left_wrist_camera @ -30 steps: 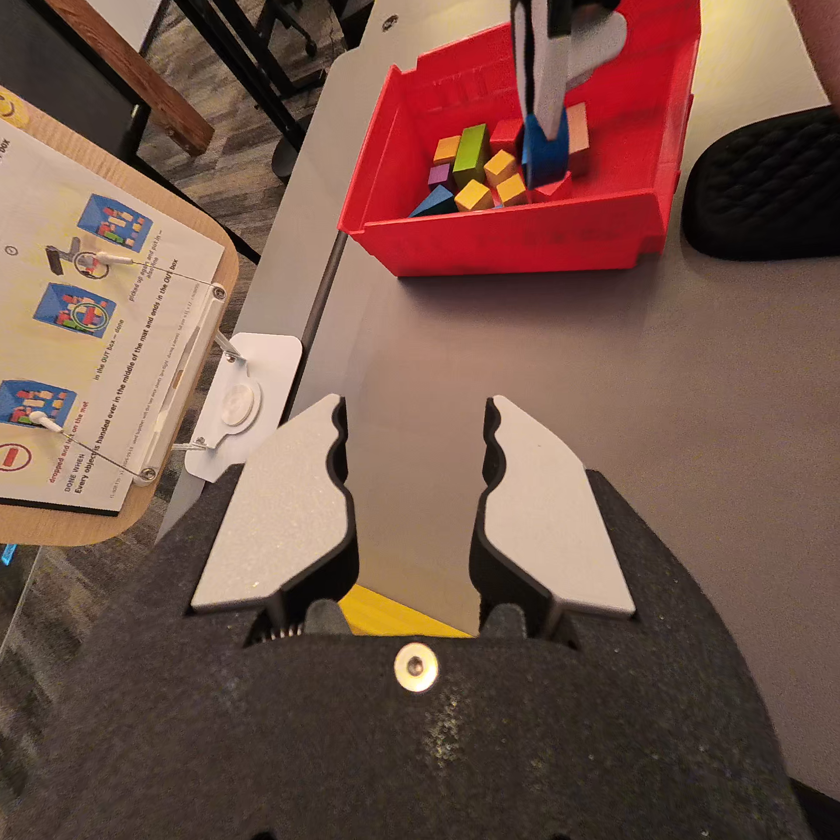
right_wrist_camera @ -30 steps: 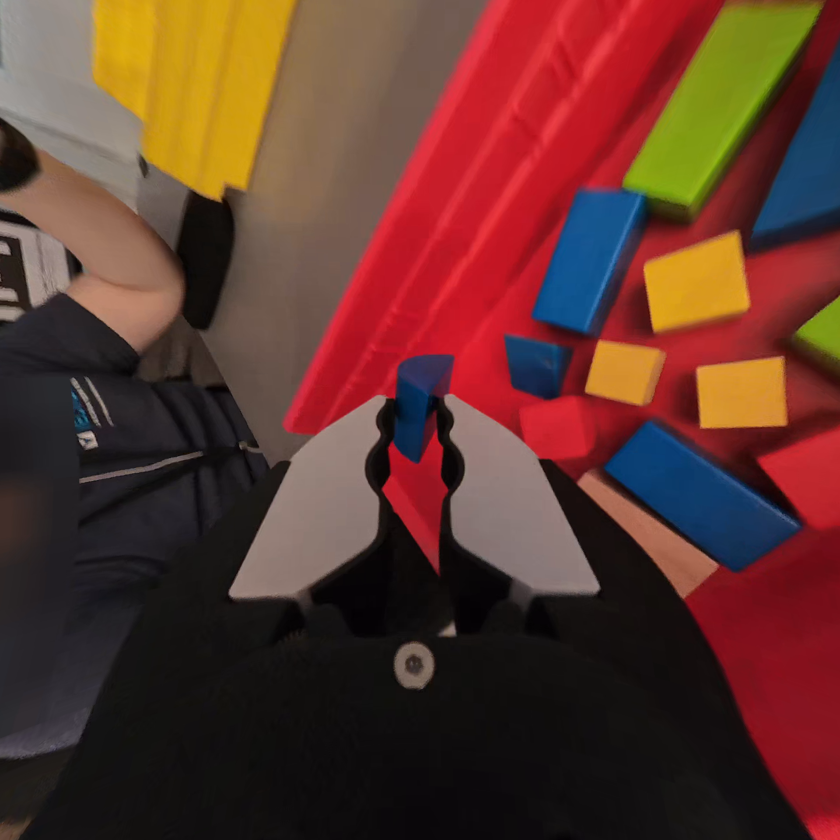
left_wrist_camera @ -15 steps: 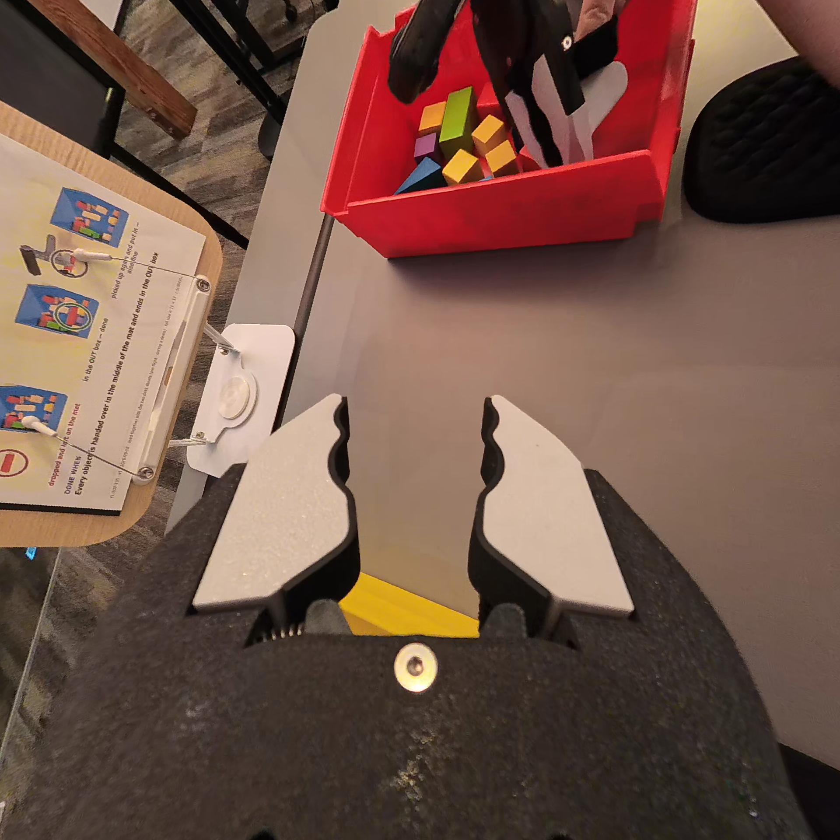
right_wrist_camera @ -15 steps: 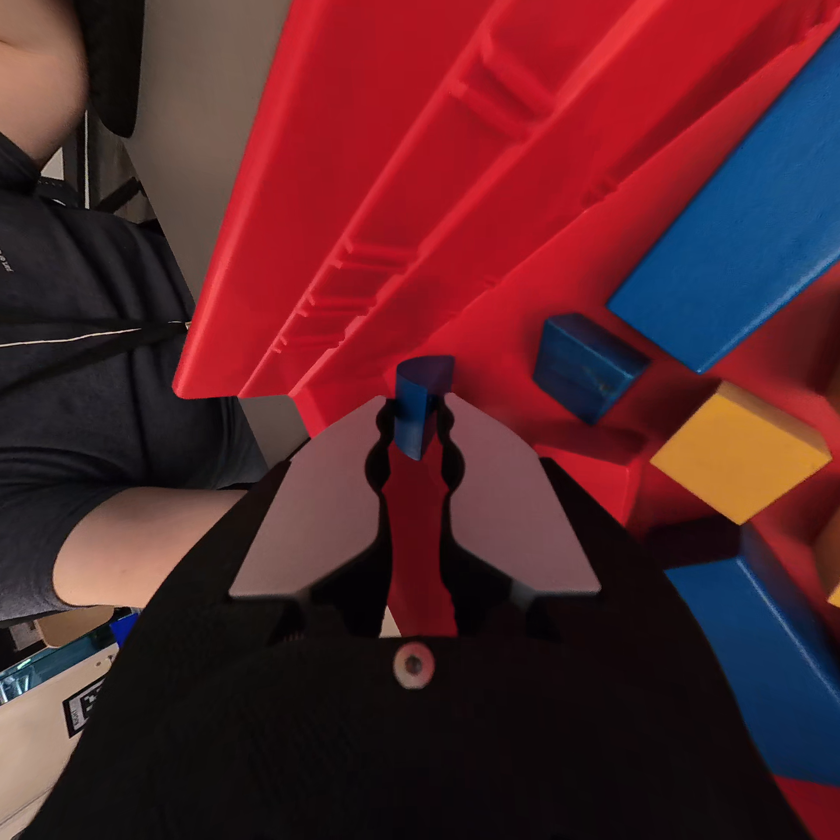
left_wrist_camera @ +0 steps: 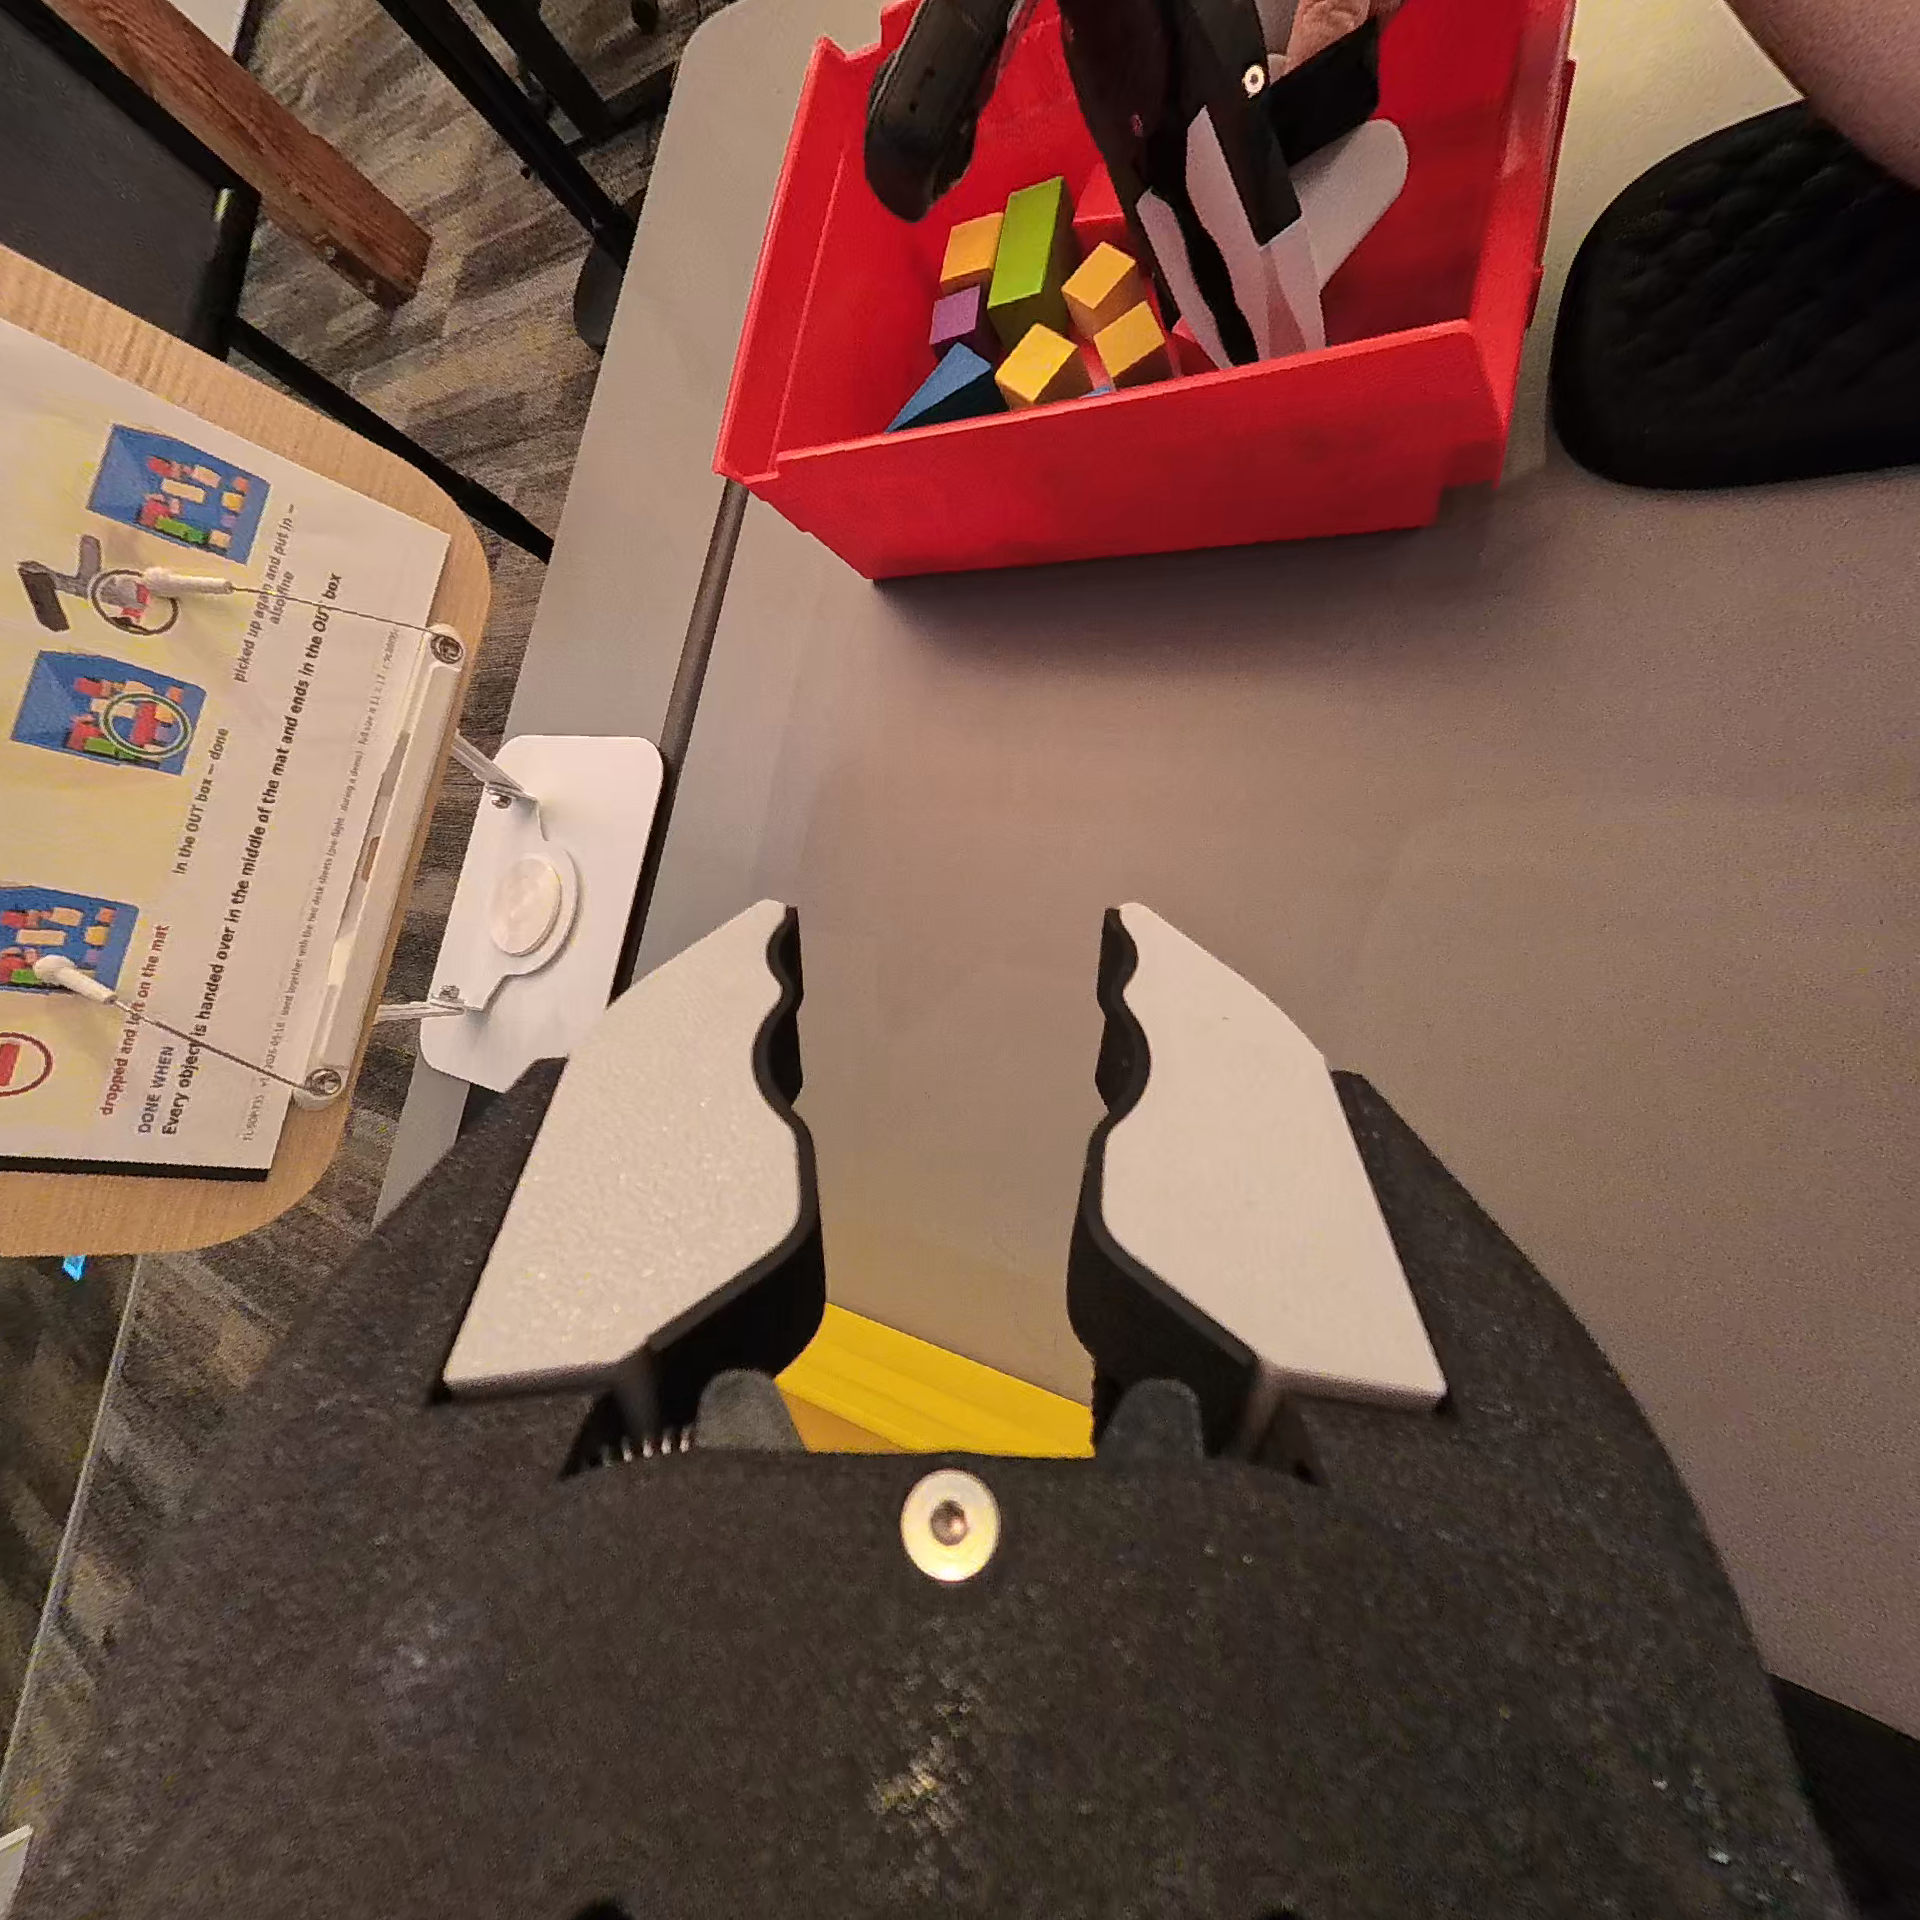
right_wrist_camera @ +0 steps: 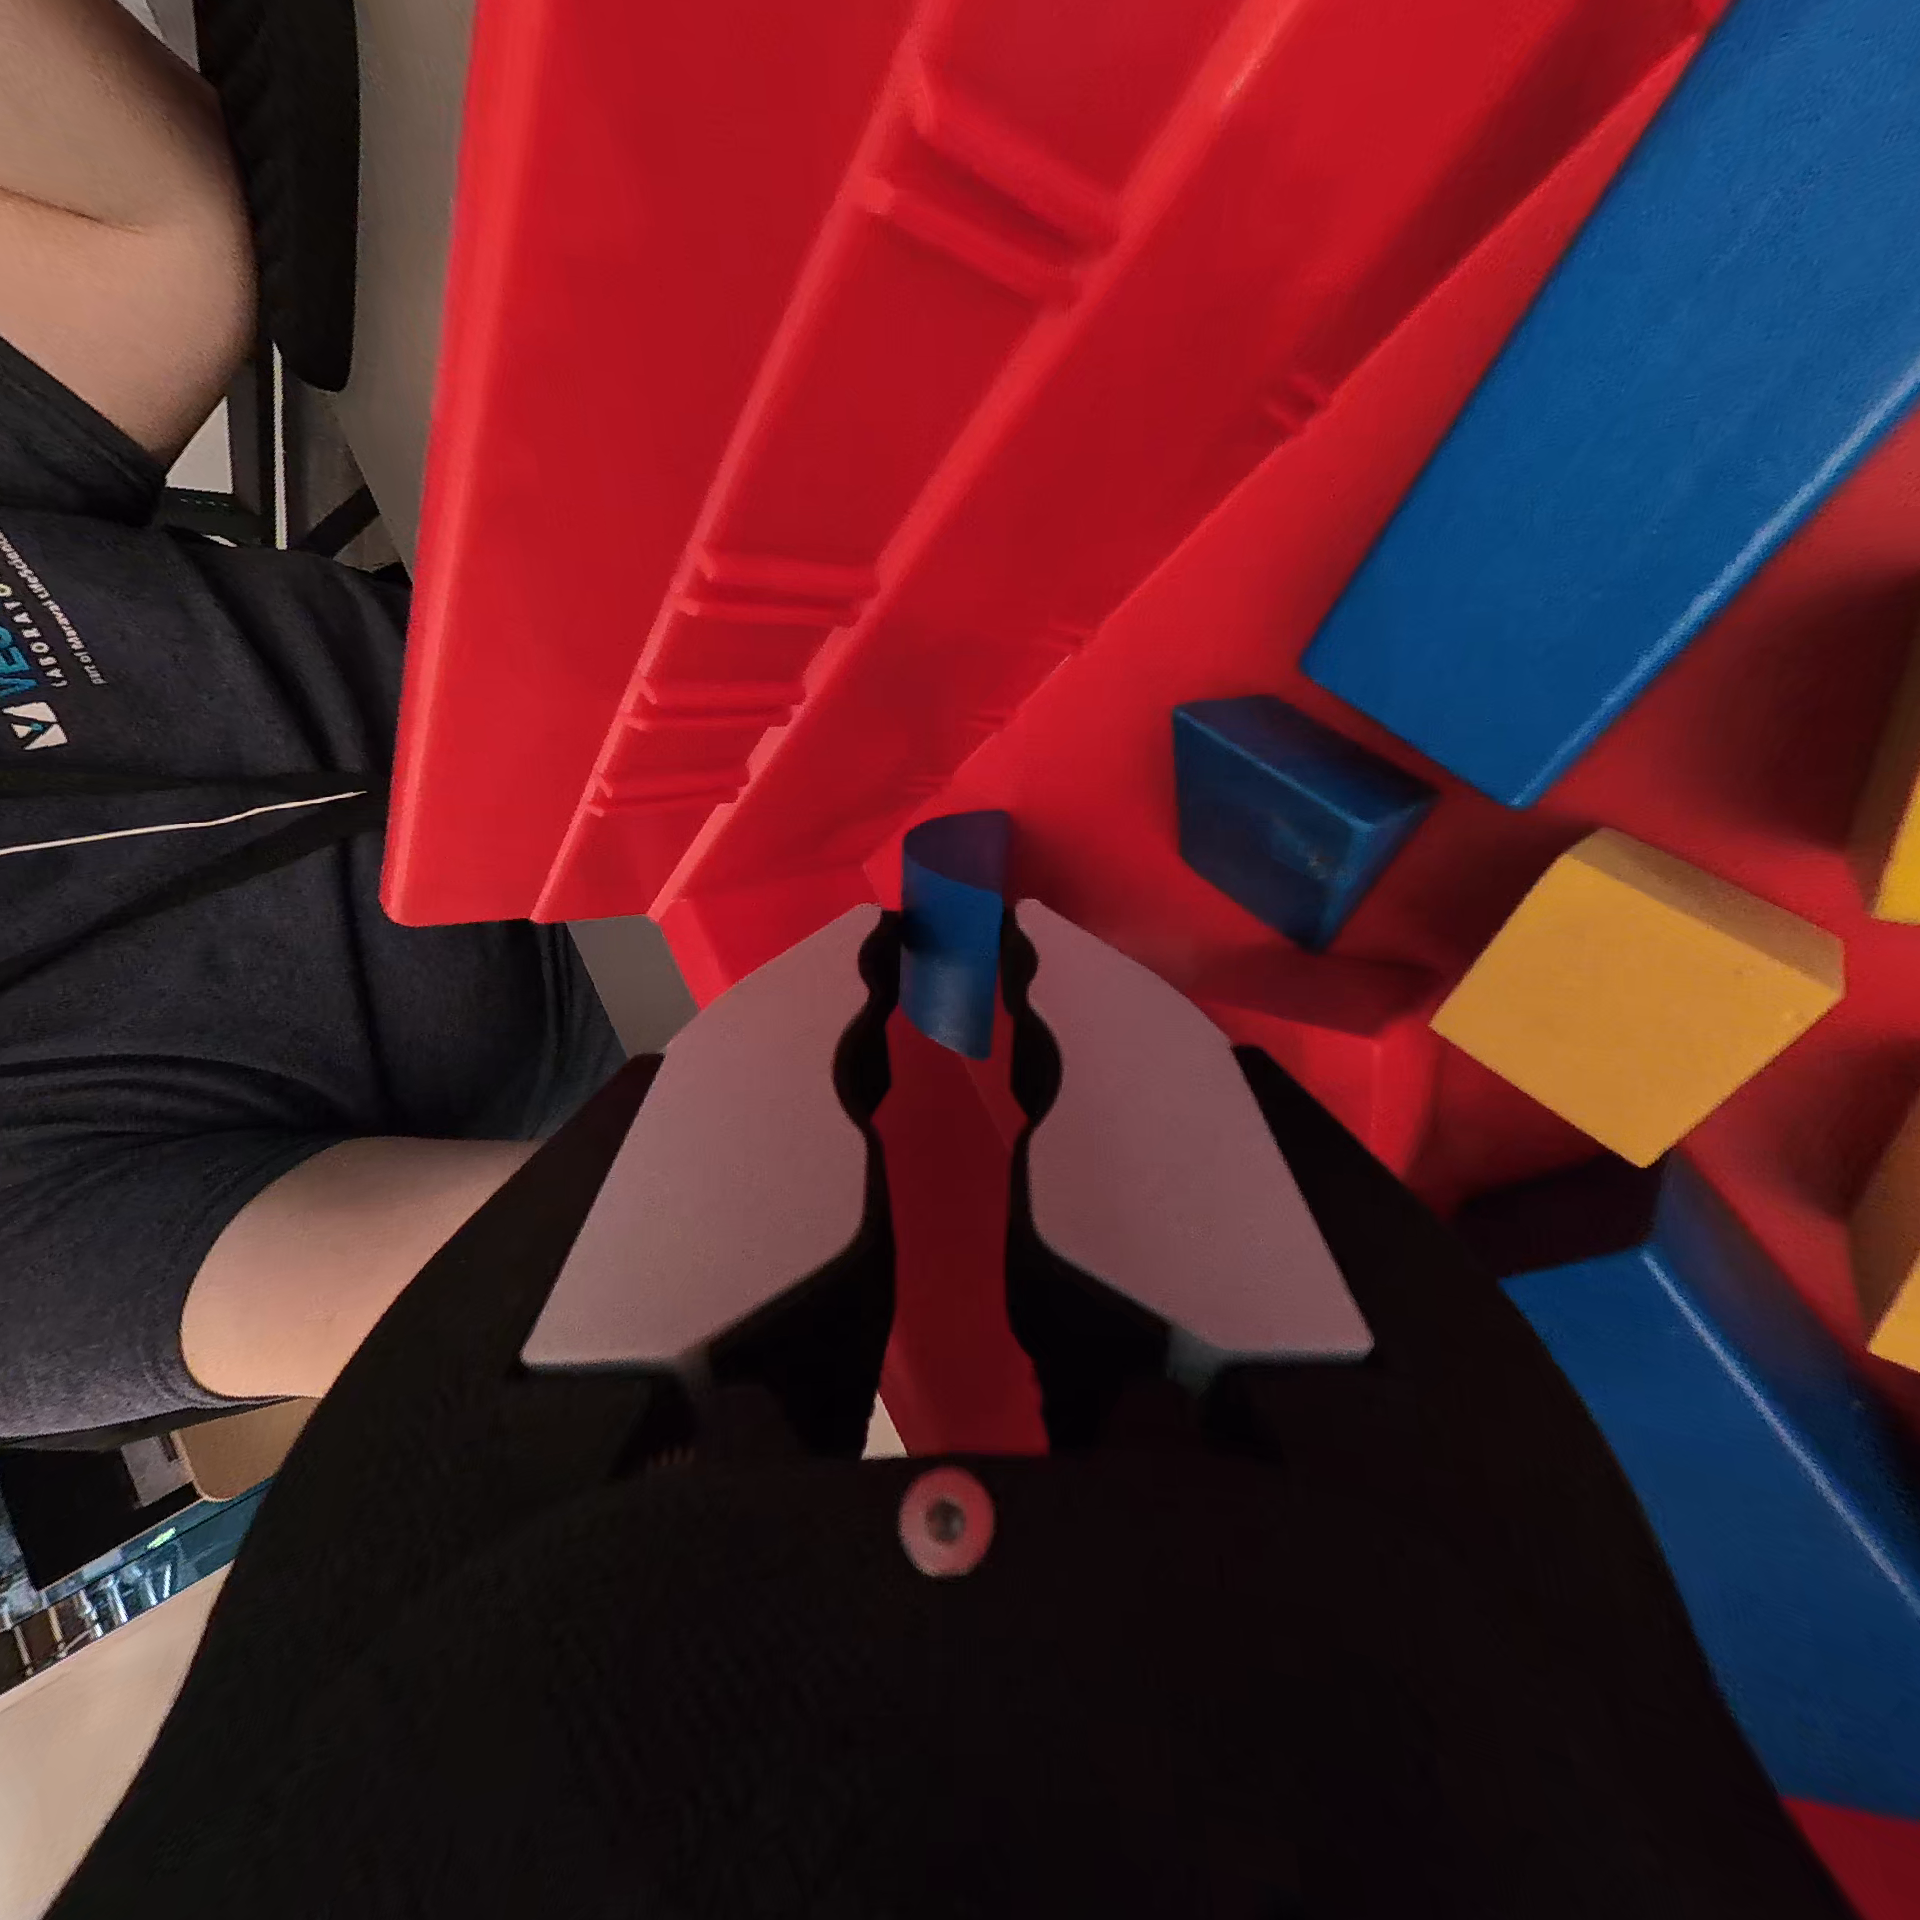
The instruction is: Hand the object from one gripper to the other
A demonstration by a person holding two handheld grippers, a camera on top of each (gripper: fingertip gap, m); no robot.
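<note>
Down inside the red bin (right_wrist_camera: 727, 436) the right gripper (right_wrist_camera: 951, 925) has its tips pinched on a small blue block (right_wrist_camera: 951, 935), right by the bin's ribbed wall. Other blocks lie loose on the bin floor nearby: a blue wedge (right_wrist_camera: 1288, 810), a yellow cube (right_wrist_camera: 1631, 987), a long blue bar (right_wrist_camera: 1621, 416). Meanwhile the left gripper (left_wrist_camera: 948, 935) hangs over the grey table (left_wrist_camera: 1299, 831), well short of the bin, fingers spread wide with nothing between them. An instruction sheet (left_wrist_camera: 187, 790) sits off to its left
</note>
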